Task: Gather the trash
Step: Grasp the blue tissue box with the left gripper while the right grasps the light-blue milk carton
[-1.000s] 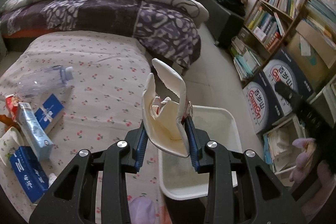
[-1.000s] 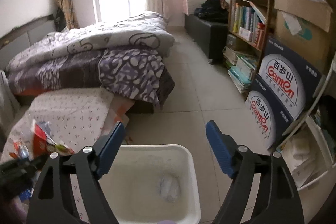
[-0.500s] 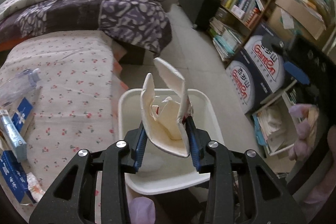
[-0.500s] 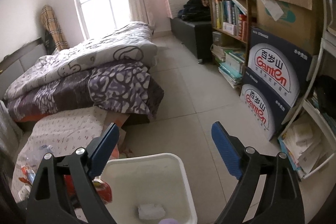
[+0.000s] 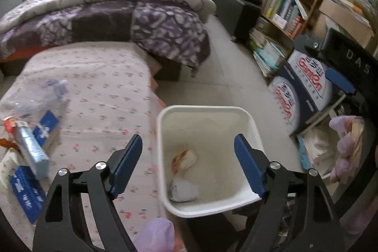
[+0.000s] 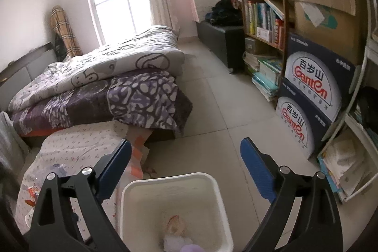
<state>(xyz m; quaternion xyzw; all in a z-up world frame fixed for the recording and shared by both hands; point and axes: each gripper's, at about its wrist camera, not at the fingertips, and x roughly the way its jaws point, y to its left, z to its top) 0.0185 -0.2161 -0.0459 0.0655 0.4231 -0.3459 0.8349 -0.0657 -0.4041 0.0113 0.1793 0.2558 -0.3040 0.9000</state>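
A white plastic bin (image 5: 163, 124) (image 6: 212, 185) stands on the floor beside the low bed. Inside it lie a cream paper wrapper (image 5: 185, 158) (image 6: 174, 224) and a crumpled white tissue (image 5: 183, 190) (image 6: 177, 241). My left gripper (image 5: 189, 162) hangs above the bin, its jaws opening wide with nothing between the blue pads. My right gripper (image 6: 185, 169) is over the bin's far rim, jaws also opening and empty. On the flowered sheet at the left lie a clear plastic bottle (image 5: 45, 92), a silver-blue carton (image 5: 30, 148), blue boxes (image 5: 26, 193) and a red wrapper (image 5: 10, 122).
A folded purple and white quilt (image 6: 106, 86) covers the bed behind. Bookshelves (image 6: 262, 4) and stacked water cartons (image 6: 307, 98) line the right wall. Grey floor tiles (image 6: 212, 110) lie between bed and shelves. A gloved hand (image 5: 345, 148) shows at the right edge.
The left gripper shifted over the bin and opened; the cream wrapper it held now lies in the bin. The right gripper's jaws spread wider.
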